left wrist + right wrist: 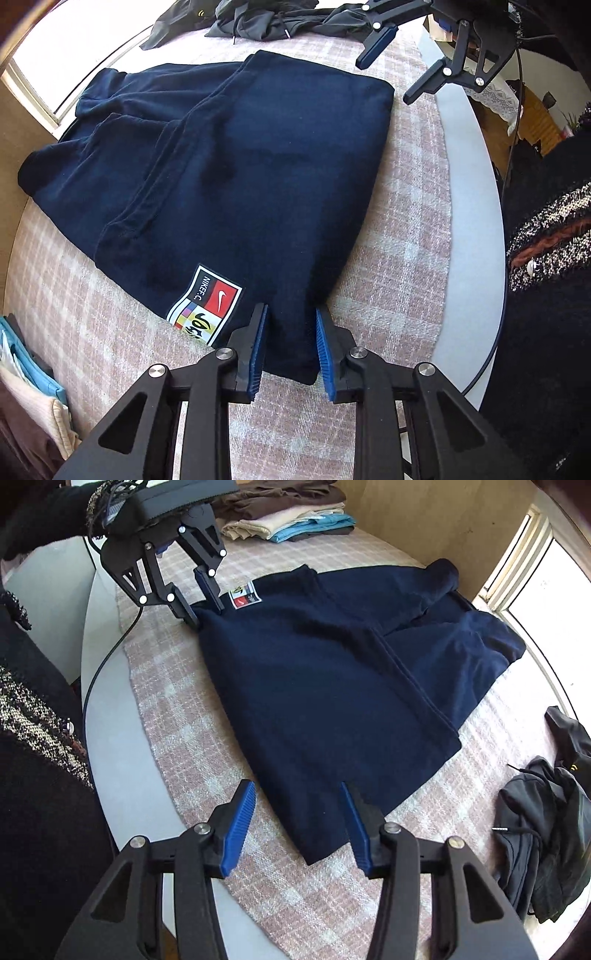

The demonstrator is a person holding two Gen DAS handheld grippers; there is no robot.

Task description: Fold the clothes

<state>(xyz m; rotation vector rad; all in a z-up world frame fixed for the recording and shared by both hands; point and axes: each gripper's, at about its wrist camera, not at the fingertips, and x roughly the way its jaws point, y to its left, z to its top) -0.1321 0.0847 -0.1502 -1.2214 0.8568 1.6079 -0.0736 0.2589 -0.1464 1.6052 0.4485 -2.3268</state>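
The navy sweatshirt (pixel 236 162) lies folded flat on the pink plaid cloth (pixel 402 229) covering the round table (pixel 476 206), its straight fold running along the near edge. The left gripper (pixel 290 347) straddles one near corner beside the Nike F.C. patch (pixel 205 306), fingers apart. The right gripper (pixel 295 823) stands spread wide over the other near corner. Bare cloth borders the fold.
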